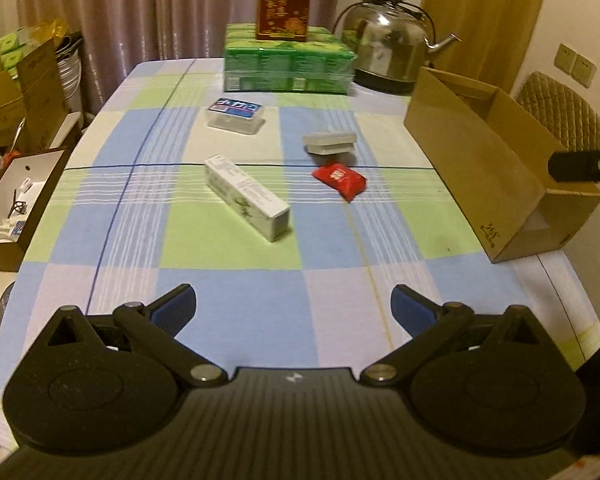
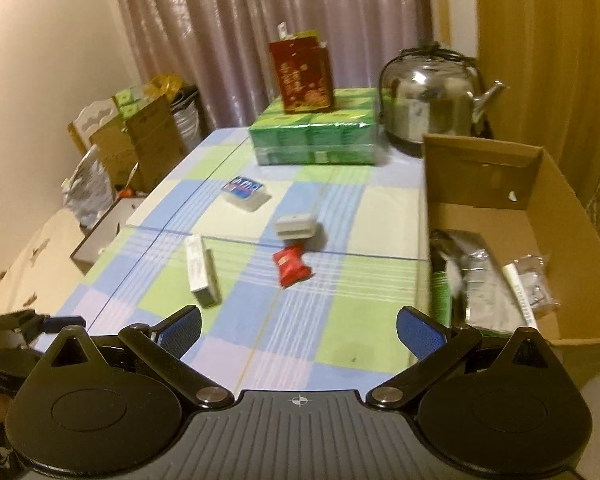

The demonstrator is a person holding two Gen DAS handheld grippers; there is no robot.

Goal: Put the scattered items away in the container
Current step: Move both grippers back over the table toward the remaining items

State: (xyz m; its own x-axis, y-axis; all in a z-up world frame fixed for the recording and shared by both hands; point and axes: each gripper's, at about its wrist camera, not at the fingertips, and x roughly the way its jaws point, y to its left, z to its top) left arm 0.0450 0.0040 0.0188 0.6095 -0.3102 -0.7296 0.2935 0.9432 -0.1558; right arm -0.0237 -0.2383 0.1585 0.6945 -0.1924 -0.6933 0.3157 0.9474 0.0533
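On the checked tablecloth lie a long white box (image 1: pixel 247 197) (image 2: pixel 201 271), a red packet (image 1: pixel 340 179) (image 2: pixel 292 265), a grey flat case (image 1: pixel 330 143) (image 2: pixel 296 226) and a clear box with a blue label (image 1: pixel 236 115) (image 2: pixel 245 193). The cardboard container (image 1: pixel 488 168) (image 2: pixel 480 168) stands at the table's right edge and holds silver and clear bags (image 2: pixel 488 280). My left gripper (image 1: pixel 294 312) is open and empty above the near table edge. My right gripper (image 2: pixel 300 332) is open and empty, near the container's front left corner.
A green shrink-wrapped pack (image 1: pixel 288 64) (image 2: pixel 316 136) with a red tin (image 1: pixel 284 0) (image 2: pixel 302 76) on top stands at the back, beside a steel kettle (image 1: pixel 388 44) (image 2: pixel 432 92). Cardboard boxes (image 1: pixel 16 88) and an open box (image 1: pixel 12 200) stand left of the table. A padded chair (image 1: pixel 564 112) stands behind the container.
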